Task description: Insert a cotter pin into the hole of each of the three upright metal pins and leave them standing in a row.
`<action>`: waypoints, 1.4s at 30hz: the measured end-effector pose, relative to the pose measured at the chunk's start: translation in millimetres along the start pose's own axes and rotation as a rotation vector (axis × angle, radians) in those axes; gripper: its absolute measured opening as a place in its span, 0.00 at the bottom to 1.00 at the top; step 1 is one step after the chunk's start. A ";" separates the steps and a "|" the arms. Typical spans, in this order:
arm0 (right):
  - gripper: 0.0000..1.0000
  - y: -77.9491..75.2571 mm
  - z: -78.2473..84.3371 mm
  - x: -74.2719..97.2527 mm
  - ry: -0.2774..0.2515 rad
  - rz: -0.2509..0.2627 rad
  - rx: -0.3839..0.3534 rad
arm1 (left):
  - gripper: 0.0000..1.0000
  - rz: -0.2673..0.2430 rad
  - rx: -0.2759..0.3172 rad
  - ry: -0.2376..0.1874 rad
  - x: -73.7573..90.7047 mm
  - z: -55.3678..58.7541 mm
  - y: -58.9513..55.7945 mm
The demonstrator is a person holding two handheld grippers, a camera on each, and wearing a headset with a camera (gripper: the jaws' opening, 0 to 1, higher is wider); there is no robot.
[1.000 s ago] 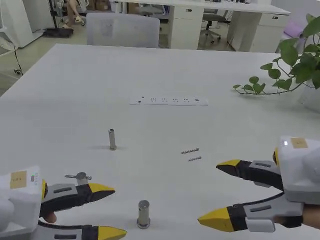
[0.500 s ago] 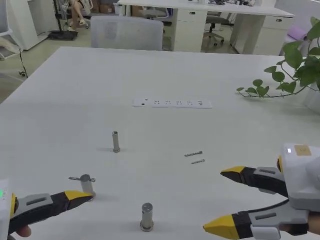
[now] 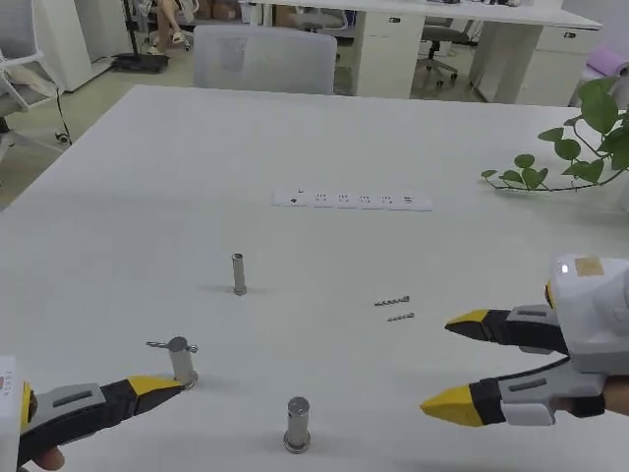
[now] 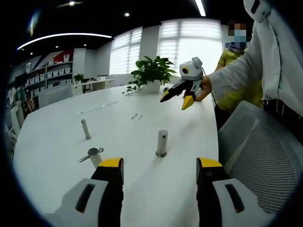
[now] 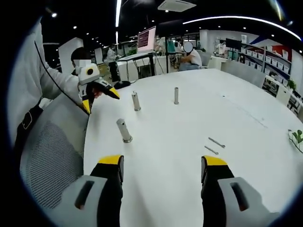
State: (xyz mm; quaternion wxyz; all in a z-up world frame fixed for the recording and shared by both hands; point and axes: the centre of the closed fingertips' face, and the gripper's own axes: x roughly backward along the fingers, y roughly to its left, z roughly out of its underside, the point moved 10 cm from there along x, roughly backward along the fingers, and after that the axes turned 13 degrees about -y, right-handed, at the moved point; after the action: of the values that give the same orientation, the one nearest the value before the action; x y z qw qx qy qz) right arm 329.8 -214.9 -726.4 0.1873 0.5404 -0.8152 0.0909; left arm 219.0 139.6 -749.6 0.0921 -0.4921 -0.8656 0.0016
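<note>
Three metal pins stand upright on the white table [image 3: 413, 147]: a thin pin [image 3: 238, 273] farthest off, a pin with a cotter pin through its head [image 3: 180, 361] at the near left, and a thick bare pin [image 3: 298, 424] nearest me. Two loose cotter pins [image 3: 395, 308] lie right of centre. My left gripper [image 4: 160, 165] is open and holds nothing; one yellow fingertip [image 3: 157, 385] sits just left of the pinned pin, apart from it. My right gripper [image 3: 457, 364] hovers open at the right, below the loose cotter pins [image 5: 213, 145] and apart from them.
A white power strip [image 3: 352, 200] lies flat across the table's middle. A potted plant [image 3: 575, 147] trails over the far right edge. A grey chair [image 3: 265, 59] stands behind the far edge. In the left gripper view, a mesh chair back [image 4: 255, 151] is at the right.
My left gripper has drawn back to the lower left, away from the pin with the cotter pin, which stands free. The right gripper has stayed open in about the same place.
</note>
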 end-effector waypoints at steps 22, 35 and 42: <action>0.46 -72.1 -3.2 -36.9 0.130 0.012 0.089 | 0.61 -0.024 0.012 -0.001 4.5 2.9 0.5; 0.31 -104.4 2.9 -56.8 0.203 0.010 0.172 | 0.61 -0.021 0.014 -0.003 5.2 3.2 -0.4; 0.28 -115.0 1.9 -67.9 0.235 -0.014 0.192 | 0.61 -0.015 0.009 -0.008 3.3 2.7 0.5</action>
State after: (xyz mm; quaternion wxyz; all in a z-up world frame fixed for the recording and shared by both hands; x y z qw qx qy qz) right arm 458.2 -204.0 -761.9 0.2297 0.5472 -0.7713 0.2299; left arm 217.4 143.0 -751.7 0.0907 -0.4851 -0.8697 0.0070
